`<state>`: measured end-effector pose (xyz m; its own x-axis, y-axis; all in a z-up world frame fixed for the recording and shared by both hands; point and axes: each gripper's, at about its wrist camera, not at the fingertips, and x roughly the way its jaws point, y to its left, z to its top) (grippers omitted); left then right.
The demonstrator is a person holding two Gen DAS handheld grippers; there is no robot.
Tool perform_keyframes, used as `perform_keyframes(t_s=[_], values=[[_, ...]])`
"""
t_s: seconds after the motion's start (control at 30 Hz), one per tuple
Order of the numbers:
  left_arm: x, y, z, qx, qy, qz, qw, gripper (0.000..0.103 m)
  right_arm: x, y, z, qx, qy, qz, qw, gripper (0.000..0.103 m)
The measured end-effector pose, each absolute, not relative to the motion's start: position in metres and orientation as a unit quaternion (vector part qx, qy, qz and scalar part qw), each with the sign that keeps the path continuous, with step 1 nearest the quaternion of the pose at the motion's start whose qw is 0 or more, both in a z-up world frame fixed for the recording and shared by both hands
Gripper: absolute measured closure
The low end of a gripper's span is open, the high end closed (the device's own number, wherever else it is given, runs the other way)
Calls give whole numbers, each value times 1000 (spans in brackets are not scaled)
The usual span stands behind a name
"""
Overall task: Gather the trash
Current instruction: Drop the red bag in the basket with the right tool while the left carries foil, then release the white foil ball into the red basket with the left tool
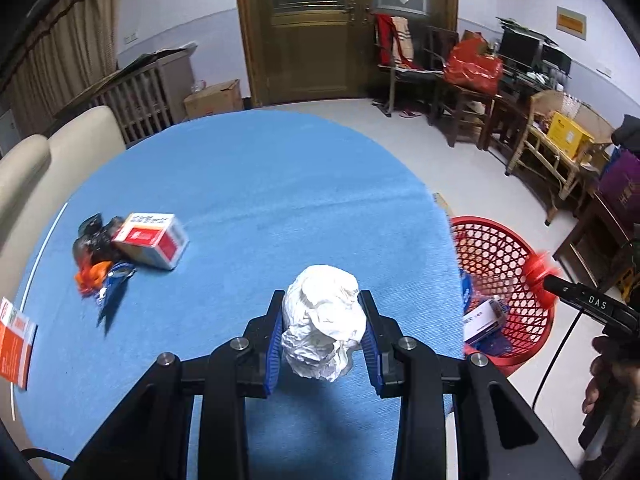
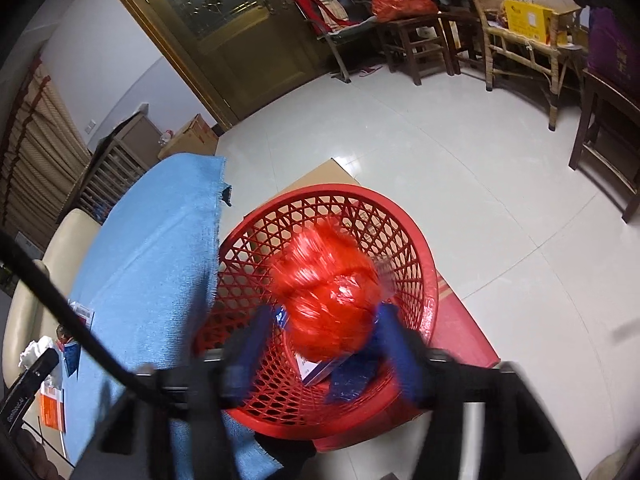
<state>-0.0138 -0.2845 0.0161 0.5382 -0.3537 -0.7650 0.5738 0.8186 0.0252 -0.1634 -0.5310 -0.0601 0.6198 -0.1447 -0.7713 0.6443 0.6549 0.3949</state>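
Observation:
My left gripper (image 1: pixel 323 308) is shut on a crumpled white paper ball (image 1: pixel 323 324) and holds it above the blue table (image 1: pixel 248 184). My right gripper (image 2: pixel 326 320) holds a crumpled red plastic bag (image 2: pixel 326 304) between its blue fingers, right over the red mesh basket (image 2: pixel 408 240) on the floor; the view is blurred. The basket (image 1: pixel 496 256) holds a white-blue box (image 1: pixel 486 316) and a dark blue wrapper (image 2: pixel 352 380). The right gripper also shows in the left wrist view (image 1: pixel 544 276). On the table lie a red-white box (image 1: pixel 152 240) and a pile of wrappers (image 1: pixel 100 264).
An orange-white booklet (image 1: pixel 14 346) lies at the table's left edge. The basket stands on flat cardboard (image 2: pixel 468 332) beside the table. A beige chair (image 1: pixel 48 164) stands at the left. Chairs, stools and boxes line the far wall by the wooden door (image 1: pixel 320 28).

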Motion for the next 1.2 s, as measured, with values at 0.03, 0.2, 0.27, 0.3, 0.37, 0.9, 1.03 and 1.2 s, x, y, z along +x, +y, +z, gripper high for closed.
perform_keyframes(t_s=[0.03,0.2,0.27,0.3,0.37,0.9,1.03,1.2], values=[[-15,-289,16,139,399,-272,865,67,-165,-531,-58,342,361,-238,834,33],[-21,-320,17,149,395,-301,855,67,-179,-538,-42,351,332,-249,839,33],[-23,-332,16,153,395,-314,850,67,-184,-538,-35,352,323,-251,842,33],[-25,-341,15,156,396,-324,845,67,-187,-538,-31,352,319,-250,844,33],[-30,-357,14,161,399,-340,836,67,-189,-539,-29,354,313,-249,845,33],[-38,-442,-10,201,430,-400,784,28,-217,-542,-25,380,291,-259,839,33],[-29,-413,-1,184,420,-387,800,28,-216,-536,-30,382,296,-255,838,33],[-13,-356,-2,161,424,-347,821,28,-207,-522,-34,380,307,-242,838,33]])
